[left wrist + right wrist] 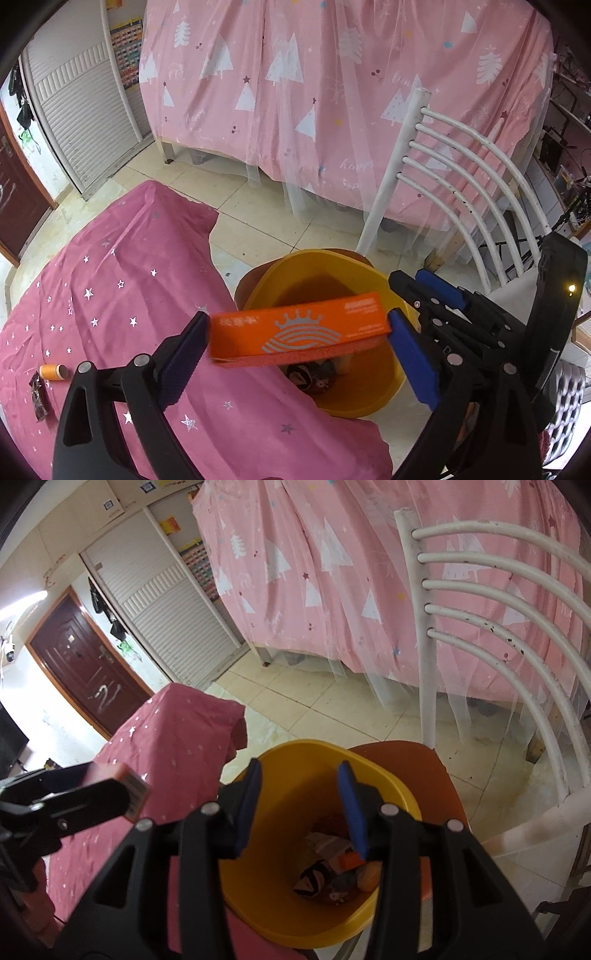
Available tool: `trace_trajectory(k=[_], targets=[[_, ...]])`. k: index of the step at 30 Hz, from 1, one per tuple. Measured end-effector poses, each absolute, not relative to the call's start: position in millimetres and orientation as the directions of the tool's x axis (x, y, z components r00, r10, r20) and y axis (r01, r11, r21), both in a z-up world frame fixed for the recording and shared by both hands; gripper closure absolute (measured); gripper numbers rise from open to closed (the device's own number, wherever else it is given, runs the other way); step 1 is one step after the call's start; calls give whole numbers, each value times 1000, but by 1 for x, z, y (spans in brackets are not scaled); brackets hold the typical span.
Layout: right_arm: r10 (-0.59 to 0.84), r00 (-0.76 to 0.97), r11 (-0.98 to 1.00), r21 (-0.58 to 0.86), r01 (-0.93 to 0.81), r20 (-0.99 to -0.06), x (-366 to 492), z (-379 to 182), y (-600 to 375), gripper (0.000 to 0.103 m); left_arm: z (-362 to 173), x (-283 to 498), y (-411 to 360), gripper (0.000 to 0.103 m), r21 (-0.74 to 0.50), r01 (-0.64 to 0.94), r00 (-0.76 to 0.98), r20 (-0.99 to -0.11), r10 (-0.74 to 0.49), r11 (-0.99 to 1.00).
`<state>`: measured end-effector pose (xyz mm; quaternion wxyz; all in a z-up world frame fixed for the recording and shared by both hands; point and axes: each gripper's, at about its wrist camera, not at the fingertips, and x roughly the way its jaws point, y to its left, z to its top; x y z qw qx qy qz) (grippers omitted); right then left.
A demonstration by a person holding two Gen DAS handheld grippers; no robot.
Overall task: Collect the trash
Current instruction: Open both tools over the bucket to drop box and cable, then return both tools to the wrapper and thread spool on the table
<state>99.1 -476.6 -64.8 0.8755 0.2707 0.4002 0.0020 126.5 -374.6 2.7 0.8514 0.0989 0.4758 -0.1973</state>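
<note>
Your left tongs (297,334) clamp the orange box (295,328) endwise, long axis crosswise, directly over the yellow bin (388,391). Right tongs (299,805) hover above the bin too, parted, empty.

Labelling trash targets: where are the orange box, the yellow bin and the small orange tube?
orange box (295,330), left wrist view, front face
yellow bin (295,749), right wrist view, far rim
orange tube (51,371), left wrist view, side

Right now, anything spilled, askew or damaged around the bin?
Nothing spilled. The orange box sits slightly tilted in the left hand-held gripper, over the yellow bin. Two bits remain on the tablecloth.
</note>
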Motion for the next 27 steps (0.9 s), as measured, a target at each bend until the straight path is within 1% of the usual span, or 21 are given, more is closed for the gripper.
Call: trace_trajectory(k=[2,8,15,27], targets=[[216,681,854,474,215,-699,99,-63,-476,60,6,125,-373,10,-30,435,471,-844,-256,900],[206,687,858,466,215,-697,98,-55,-471,59,17,120,-361,9,-24,423,502,-826,-256,906],[243,690,878,457,143,-682,110,-38,-440,59,38,119,-311,9,2,340,573,-794,-206,940],[333,663,907,420,-32,-670,137,-10,-344,59,40,129,-203,9,-13,172,593,-797,-114,985]])
